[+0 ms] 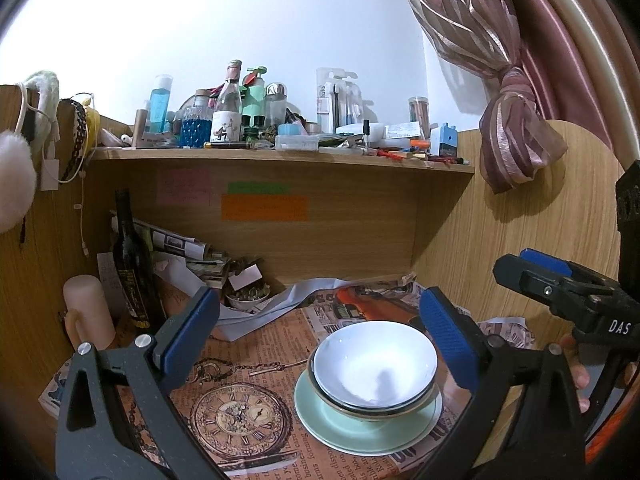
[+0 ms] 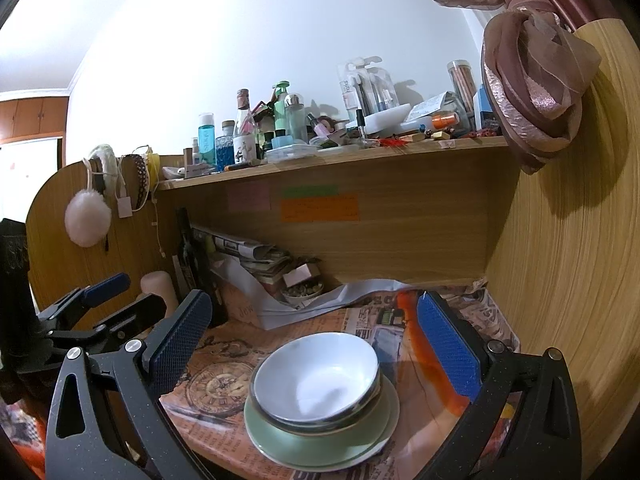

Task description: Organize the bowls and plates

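Observation:
White bowls (image 1: 374,366) sit nested on stacked pale green plates (image 1: 360,430) on the newspaper-covered desk. The stack also shows in the right wrist view, bowls (image 2: 316,376) on plates (image 2: 316,440). My left gripper (image 1: 320,336) is open and empty, its blue pads either side of the stack, pulled back above it. My right gripper (image 2: 320,344) is open and empty too, hovering just short of the stack. The right gripper shows at the right edge of the left view (image 1: 560,280); the left gripper shows at the left edge of the right view (image 2: 104,304).
A dark wine bottle (image 1: 130,264), a cream candle (image 1: 86,308), folded newspapers (image 1: 180,244) and a small dish of trinkets (image 1: 246,296) stand at the back left under a cluttered shelf (image 1: 280,156). A wooden side panel (image 2: 560,260) and a tied curtain (image 1: 516,132) close the right.

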The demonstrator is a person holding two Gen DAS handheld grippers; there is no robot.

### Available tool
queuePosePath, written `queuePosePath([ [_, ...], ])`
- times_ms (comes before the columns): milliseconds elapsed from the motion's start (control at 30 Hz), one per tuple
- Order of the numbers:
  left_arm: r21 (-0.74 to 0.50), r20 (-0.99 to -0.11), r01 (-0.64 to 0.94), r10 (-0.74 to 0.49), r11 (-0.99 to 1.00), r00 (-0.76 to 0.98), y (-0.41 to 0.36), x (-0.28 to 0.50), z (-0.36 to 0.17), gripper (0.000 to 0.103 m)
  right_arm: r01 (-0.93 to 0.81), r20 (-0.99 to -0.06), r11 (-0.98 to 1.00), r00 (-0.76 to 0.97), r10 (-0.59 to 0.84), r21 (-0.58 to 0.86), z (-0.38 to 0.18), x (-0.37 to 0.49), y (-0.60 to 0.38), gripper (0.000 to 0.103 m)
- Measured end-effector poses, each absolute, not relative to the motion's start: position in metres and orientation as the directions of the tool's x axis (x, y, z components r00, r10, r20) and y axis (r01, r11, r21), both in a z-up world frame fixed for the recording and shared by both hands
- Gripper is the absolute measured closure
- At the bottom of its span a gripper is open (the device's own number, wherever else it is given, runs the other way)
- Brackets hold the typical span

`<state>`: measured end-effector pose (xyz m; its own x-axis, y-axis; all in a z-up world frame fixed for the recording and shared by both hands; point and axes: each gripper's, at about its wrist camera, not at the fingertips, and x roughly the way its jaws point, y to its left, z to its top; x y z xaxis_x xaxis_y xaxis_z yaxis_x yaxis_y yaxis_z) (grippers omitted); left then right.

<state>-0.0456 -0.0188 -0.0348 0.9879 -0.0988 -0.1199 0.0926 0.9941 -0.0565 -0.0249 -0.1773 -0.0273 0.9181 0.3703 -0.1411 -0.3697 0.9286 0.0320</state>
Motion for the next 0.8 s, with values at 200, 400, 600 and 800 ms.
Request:
queuePosePath([
  [200, -0.059, -0.122, 0.093, -0.100, 0.994, 0.988, -0.0184, -0.0446, -0.0354, 0.001, -0.369, -0.141, 0.929, 0.919, 0.369, 0.033, -0.0273, -0.0255, -0.1767, 0.000],
  [400, -0.060, -0.125, 0.092, -0.099, 0.994, 0.987, -0.0183, -0.0421, -0.0373, 0.001, -0.371, -0.139, 0.928, 0.918, 0.371, 0.032, -0.0271, -0.0258, -0.1764, 0.000],
  [600, -0.068, -0.121, 0.095, -0.103, 0.993, 0.987, -0.0174, -0.0423, -0.0377, 0.001, -0.369, -0.138, 0.929, 0.919, 0.369, 0.031, -0.0272, -0.0262, -0.1756, 0.000],
  [800, -0.067, -0.123, 0.093, -0.101, 0.993, 0.987, -0.0176, -0.0425, -0.0375, 0.001, -0.374, -0.137, 0.927, 0.917, 0.374, 0.030, -0.0267, -0.0274, -0.1745, 0.000],
])
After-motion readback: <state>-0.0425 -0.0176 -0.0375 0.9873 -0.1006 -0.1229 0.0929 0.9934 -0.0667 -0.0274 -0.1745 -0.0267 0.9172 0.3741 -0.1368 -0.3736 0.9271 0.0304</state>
